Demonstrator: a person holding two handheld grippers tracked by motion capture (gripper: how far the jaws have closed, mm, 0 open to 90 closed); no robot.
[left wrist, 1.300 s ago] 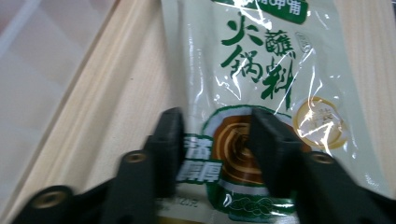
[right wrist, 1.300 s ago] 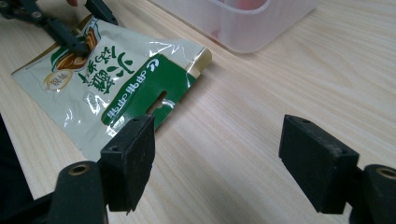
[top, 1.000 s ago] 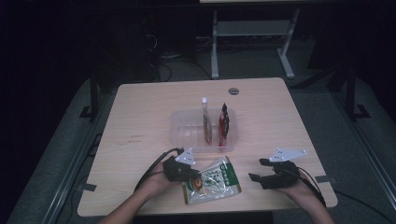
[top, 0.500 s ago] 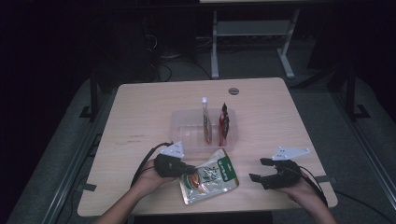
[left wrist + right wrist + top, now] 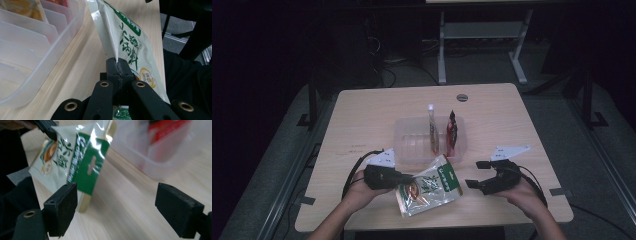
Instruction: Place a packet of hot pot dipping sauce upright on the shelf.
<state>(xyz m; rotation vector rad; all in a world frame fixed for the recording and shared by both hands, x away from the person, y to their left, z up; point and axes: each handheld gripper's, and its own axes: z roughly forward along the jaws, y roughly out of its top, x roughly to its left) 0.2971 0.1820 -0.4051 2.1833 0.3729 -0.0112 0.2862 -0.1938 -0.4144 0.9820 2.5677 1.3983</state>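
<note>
The pouch [image 5: 125, 37] runs off the top edge; the clear bin's [image 5: 160, 157] contents are blurred.

Clear divided bin [image 5: 412, 145] mid-table, upright red packet [image 5: 451, 133] and pale packet [image 5: 432, 130] inside.

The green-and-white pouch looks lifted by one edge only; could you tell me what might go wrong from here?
The left gripper pinches only a thin edge of the pouch, so it could slip out. The right gripper has just been opening, with nothing between its jaws, so nothing backs up that grip. The dangling pouch might also snag the wall of the clear tray.
</note>
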